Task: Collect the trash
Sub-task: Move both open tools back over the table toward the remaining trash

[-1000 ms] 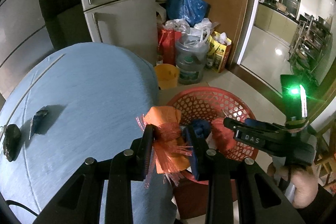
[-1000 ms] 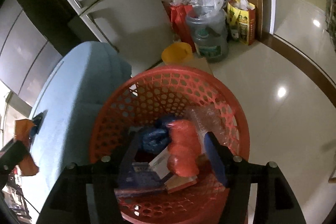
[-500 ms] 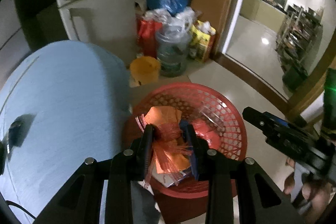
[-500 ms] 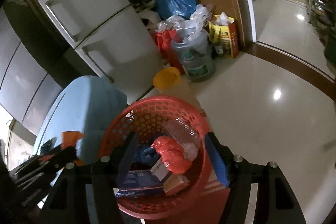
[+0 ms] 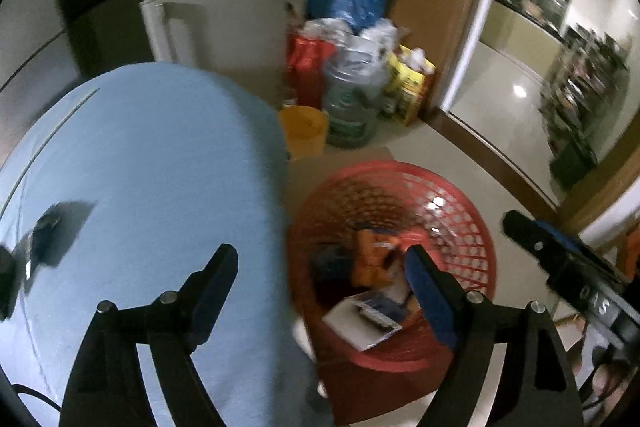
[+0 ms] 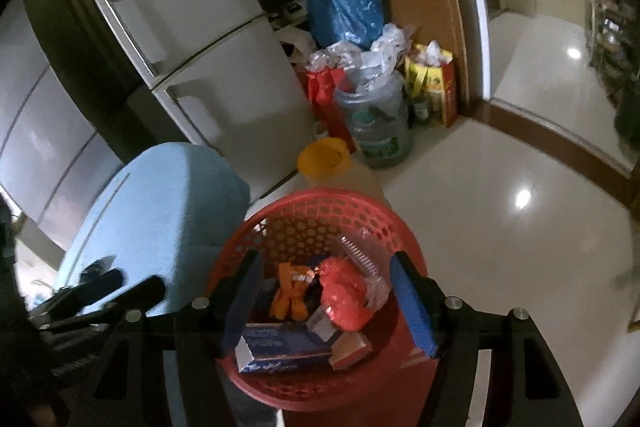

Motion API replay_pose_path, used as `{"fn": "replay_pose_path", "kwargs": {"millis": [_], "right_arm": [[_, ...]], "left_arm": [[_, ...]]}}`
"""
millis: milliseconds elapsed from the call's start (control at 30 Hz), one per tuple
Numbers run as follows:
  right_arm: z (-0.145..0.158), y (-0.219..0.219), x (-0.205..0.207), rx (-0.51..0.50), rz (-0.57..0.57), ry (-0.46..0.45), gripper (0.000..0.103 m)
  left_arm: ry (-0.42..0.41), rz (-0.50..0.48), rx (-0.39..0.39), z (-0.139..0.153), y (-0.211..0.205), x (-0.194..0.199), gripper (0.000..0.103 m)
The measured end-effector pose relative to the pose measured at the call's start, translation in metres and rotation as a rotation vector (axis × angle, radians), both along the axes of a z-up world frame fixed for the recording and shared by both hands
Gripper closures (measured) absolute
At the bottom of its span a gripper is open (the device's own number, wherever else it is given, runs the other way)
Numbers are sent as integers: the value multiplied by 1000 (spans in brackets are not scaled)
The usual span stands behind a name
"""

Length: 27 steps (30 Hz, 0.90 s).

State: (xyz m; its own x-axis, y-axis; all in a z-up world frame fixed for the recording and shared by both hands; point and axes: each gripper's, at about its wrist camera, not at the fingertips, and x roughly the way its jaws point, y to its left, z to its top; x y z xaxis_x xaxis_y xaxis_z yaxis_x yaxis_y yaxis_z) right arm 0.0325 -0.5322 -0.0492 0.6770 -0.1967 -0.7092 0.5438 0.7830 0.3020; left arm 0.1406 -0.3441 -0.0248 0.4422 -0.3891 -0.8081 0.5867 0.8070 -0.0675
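Both the left tongs and right tongs gape wide and empty over the basket of trash, so dark scraps on the desk risk being missed.

The left wrist view looks down and forward from above the edge of the blue surface, close over the red basket. The right wrist view sits directly above the same basket, facing the refrigerator. Both share basket, surface and refrigerator.
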Motion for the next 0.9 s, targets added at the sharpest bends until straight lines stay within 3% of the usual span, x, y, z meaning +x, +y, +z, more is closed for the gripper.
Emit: {"fn": "replay_pose_path", "kwargs": {"millis": [200, 400, 700, 900], "right_arm": [[9, 12, 5, -24, -2, 10, 34], [18, 50, 25, -51, 76, 10, 32], [22, 141, 78, -66, 310, 22, 31], [14, 215, 119, -66, 522, 50, 30]], "left_arm": [[-31, 136, -45, 13, 66, 13, 17], [-59, 234, -71, 20, 123, 21, 17], [-74, 397, -64, 10, 221, 23, 17], [-59, 586, -27, -20, 308, 15, 17]]}}
